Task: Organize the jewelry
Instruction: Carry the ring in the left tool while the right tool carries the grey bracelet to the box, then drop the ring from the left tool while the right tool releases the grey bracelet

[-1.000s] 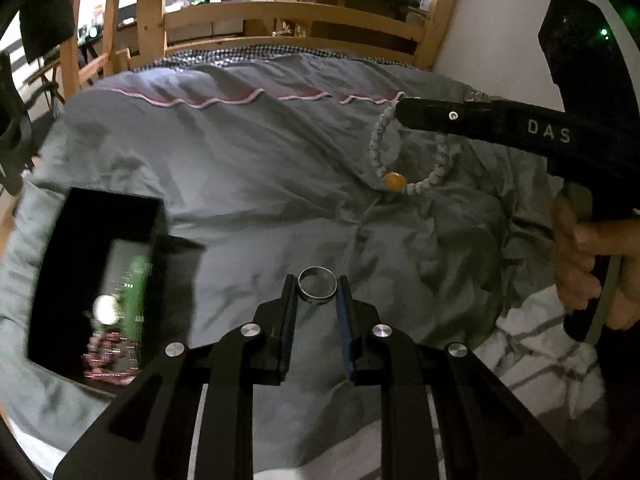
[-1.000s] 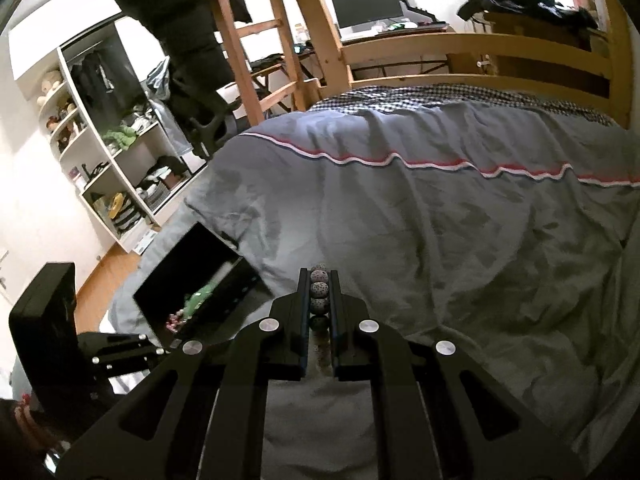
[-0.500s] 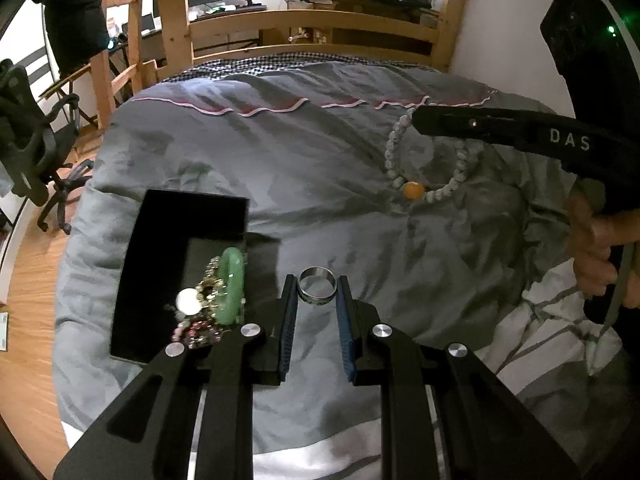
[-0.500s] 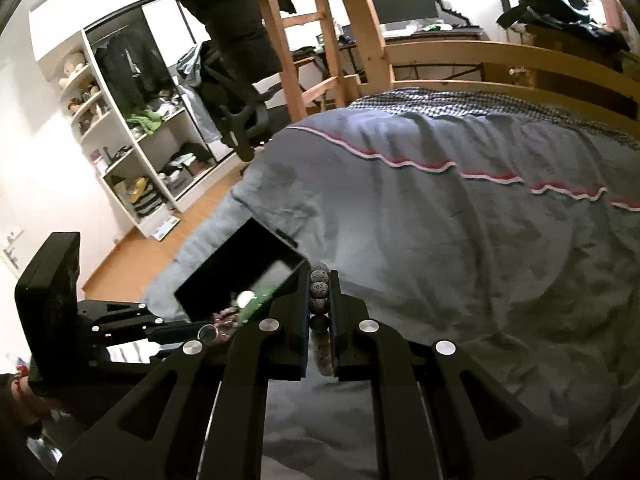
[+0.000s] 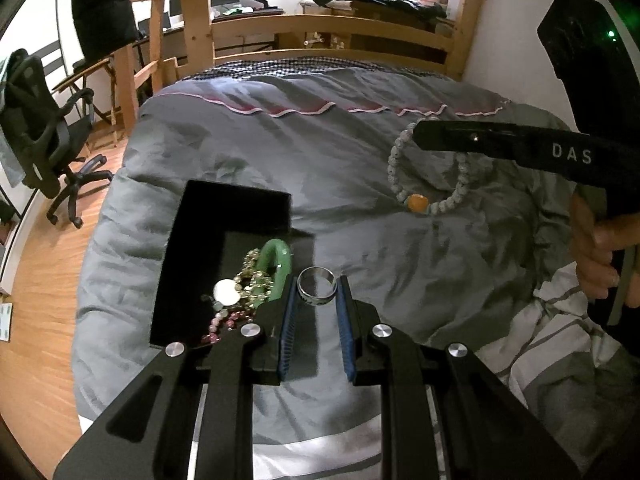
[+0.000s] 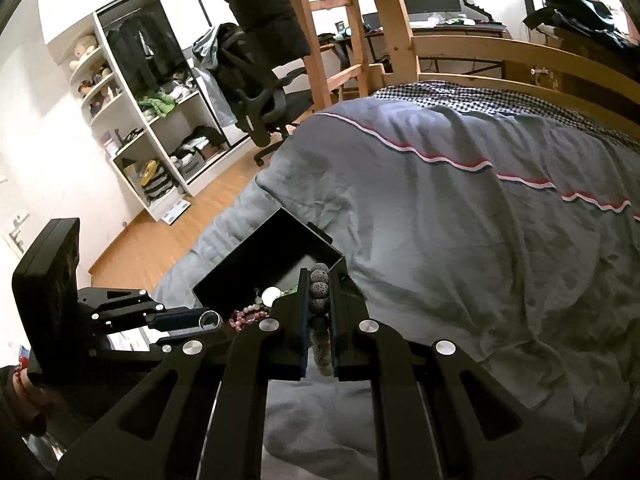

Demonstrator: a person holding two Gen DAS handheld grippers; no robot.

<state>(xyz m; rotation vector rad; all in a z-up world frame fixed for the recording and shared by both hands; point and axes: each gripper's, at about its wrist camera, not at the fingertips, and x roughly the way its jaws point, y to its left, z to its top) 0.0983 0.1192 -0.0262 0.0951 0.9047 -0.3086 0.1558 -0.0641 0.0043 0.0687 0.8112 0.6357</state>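
1. On the grey duvet [image 5: 360, 184] sits an open black jewelry box [image 5: 224, 236]; both wrist views show it, near the bed's edge.
2. From the left wrist view, the left gripper [image 5: 317, 292] pinches a silver ring [image 5: 316, 286] between its blue-padded fingertips, the ring's opening facing roughly up toward the camera, just right of the box.
3. Only that view shows the whole loop of the grey beaded bracelet [image 5: 428, 176], with its orange bead [image 5: 418, 202] at the bottom, dangling from the tip of the right gripper [image 5: 420, 136] above the duvet.
4. From the right wrist view, the right gripper [image 6: 320, 280] is clamped tight on that bracelet [image 6: 319, 292]; only a column of dark-speckled beads shows, running along the fingers.
5. Only this view shows the shelving unit [image 6: 152, 128] and the left gripper [image 6: 212, 320] from the side, with its ring [image 6: 209, 319] beside the box [image 6: 256, 264].
6. Inside the box lie a green bangle [image 5: 276, 260], a white round piece [image 5: 226, 292], pale beads and a pink beaded strand [image 5: 224, 324], heaped at the near end; its far end is bare.
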